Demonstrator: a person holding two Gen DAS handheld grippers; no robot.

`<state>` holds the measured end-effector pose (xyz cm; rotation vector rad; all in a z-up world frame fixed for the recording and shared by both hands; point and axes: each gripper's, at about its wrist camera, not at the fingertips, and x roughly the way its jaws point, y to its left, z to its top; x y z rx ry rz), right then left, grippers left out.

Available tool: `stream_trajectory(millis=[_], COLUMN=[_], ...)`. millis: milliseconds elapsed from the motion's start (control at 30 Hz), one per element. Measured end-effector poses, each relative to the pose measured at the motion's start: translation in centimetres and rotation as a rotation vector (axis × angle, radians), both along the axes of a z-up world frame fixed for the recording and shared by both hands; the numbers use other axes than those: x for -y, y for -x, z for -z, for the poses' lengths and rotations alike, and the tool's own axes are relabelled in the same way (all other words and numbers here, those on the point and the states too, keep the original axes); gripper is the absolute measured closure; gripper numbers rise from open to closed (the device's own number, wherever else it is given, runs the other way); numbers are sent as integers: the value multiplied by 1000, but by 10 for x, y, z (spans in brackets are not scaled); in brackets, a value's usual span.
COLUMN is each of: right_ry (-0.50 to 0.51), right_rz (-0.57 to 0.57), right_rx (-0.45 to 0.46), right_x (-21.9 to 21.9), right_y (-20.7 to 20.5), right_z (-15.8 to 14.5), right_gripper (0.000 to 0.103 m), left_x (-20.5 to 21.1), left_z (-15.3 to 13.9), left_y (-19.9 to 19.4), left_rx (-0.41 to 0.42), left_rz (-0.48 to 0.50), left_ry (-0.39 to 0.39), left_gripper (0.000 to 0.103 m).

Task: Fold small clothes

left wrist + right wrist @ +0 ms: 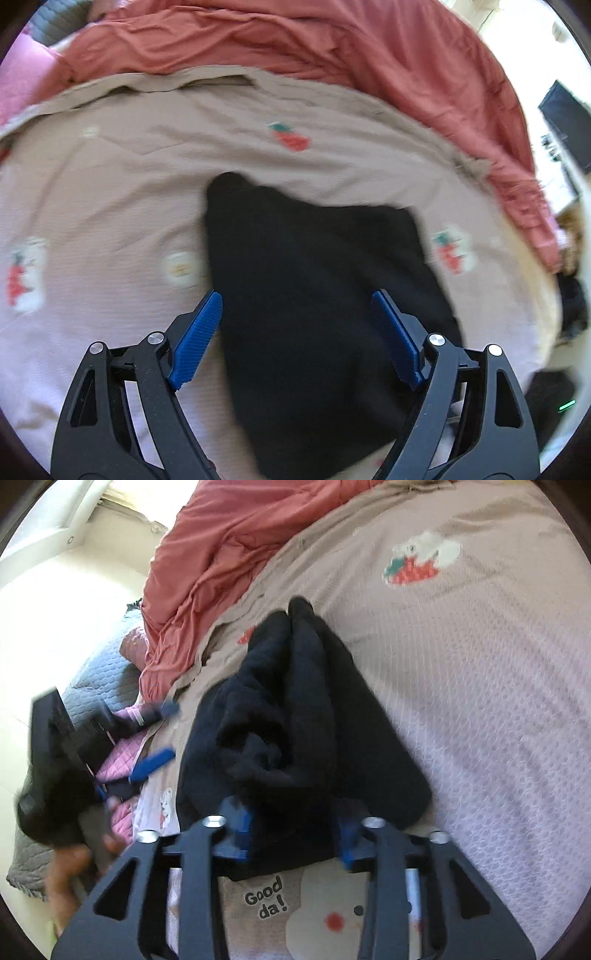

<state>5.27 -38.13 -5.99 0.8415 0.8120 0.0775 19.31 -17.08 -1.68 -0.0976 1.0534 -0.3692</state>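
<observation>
Held the left hand-held gripper (297,332) wide open and tipped steeply down over the black garment (314,295), with nothing pinched; set the blue pads (199,336) astride the cloth's near part, probably so that it could lie loose on the bed (110,221); traced the garment's left edge from 11 down to 7 o'clock, just inside the left pad, and its right edge out toward 3 o'clock; found bare strawberry-print cover at 9 and 12 o'clock, so open room there for spreading or smoothing; met the rumpled coral blanket (295,40) from 12 round to 3 o'clock, apart from the garment, a likely limit on pushing farther away; noted the bed's drop-off near 4 o'clock.

Held the right hand-held gripper (293,836) about half open, low at the garment's near hem; saw cloth bunched in the gap between the jaws with no firm pinch showing, so judged it released rather than gripped; saw the garment heaped in a ridge toward 12 o'clock, not flat, so judged the fold unfinished; had wide bare cover from 1 to 5 o'clock; found 9 o'clock crowded by the other gripper, the person's hand (70,871) and a quilted mat (99,686).
</observation>
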Motion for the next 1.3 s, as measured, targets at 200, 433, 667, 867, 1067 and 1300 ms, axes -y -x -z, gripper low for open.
stream_trajectory(millis=[200,433,667,867,1067,1300], right_ry=[89,92,130,109,153,128], right_rz=[-48,-58,-99,-107,-107,-66], right_rx=[59,35,11,19,-41,-12], right_x=[-4,2,1,8,14,22], right_y=[-2,-11,-17,-14,-14,-10], right_z=[-18,-5,2,-5,0,-5], right_gripper=[30,47,76,83,83,66], left_x=[-17,-18,-18,-17,-11,-9], left_z=[17,14,14,13,18,20], left_y=[13,27,33,36,40,43], left_rx=[1,37,52,64,62,82], left_rz=[-29,3,17,22,53,49], left_ry=[-42,-84,-101,-117,-126,-146], left_gripper=[24,24,23,23,22,22])
